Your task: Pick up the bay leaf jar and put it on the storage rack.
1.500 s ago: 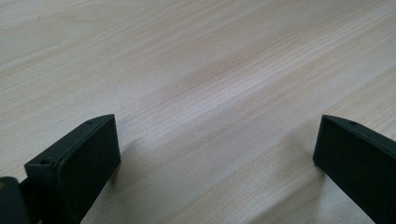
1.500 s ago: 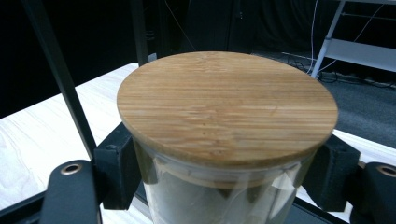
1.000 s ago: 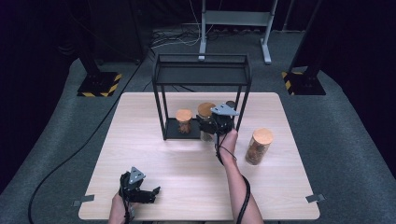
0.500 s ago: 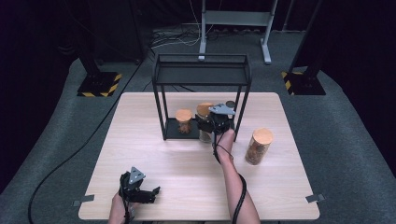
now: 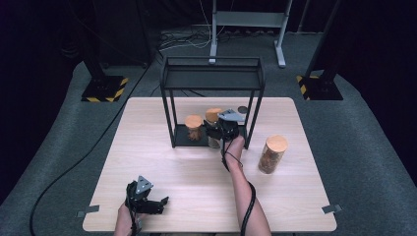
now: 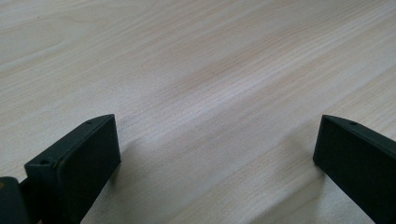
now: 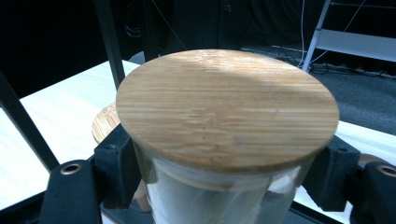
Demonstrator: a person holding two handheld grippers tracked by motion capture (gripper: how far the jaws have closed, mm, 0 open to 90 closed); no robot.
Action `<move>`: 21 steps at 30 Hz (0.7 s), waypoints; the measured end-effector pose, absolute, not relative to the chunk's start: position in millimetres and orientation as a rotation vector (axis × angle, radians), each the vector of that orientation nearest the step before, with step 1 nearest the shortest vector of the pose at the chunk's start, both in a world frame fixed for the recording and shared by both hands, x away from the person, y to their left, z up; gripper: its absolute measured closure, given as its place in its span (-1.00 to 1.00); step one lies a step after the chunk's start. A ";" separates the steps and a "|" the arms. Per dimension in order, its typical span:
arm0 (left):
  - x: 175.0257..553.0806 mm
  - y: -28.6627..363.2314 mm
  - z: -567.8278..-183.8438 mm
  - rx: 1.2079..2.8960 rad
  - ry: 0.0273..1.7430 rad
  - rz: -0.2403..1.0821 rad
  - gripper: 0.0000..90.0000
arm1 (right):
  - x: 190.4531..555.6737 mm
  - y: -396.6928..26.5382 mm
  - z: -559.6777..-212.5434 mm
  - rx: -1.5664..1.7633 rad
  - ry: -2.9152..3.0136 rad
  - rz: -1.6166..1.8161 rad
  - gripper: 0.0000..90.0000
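Jar (image 7: 219, 186) with bamboo lid clamped between right tool's (image 7: 224, 175) jaws, inside black rack (image 5: 211, 78).

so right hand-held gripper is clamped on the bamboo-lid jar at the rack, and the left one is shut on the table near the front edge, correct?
Not quite. The left hand-held gripper is open: the left gripper view shows its jaws wide apart over bare table. The rest holds: the right hand-held gripper is clamped on the bamboo-lid jar at the rack.
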State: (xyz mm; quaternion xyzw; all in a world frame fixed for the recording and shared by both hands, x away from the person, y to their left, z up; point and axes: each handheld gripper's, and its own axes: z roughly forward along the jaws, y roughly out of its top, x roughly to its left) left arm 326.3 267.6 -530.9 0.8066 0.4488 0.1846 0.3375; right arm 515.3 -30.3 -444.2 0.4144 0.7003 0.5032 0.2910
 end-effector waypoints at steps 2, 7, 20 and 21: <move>326.3 267.6 -530.8 2.102 1.169 0.481 -1.00 | 516.2 -29.2 -445.3 1.100 1.861 1.347 -0.45; 326.3 267.5 -530.9 2.101 1.169 0.481 -1.00 | 520.0 -26.9 -446.2 1.098 1.853 1.352 -0.45; 326.3 267.4 -530.9 2.101 1.168 0.481 -1.00 | 528.3 -21.8 -446.7 1.092 1.856 1.354 -0.45; 326.3 267.4 -530.9 2.101 1.168 0.480 -1.00 | 528.8 -21.5 -447.2 1.092 1.853 1.358 -0.45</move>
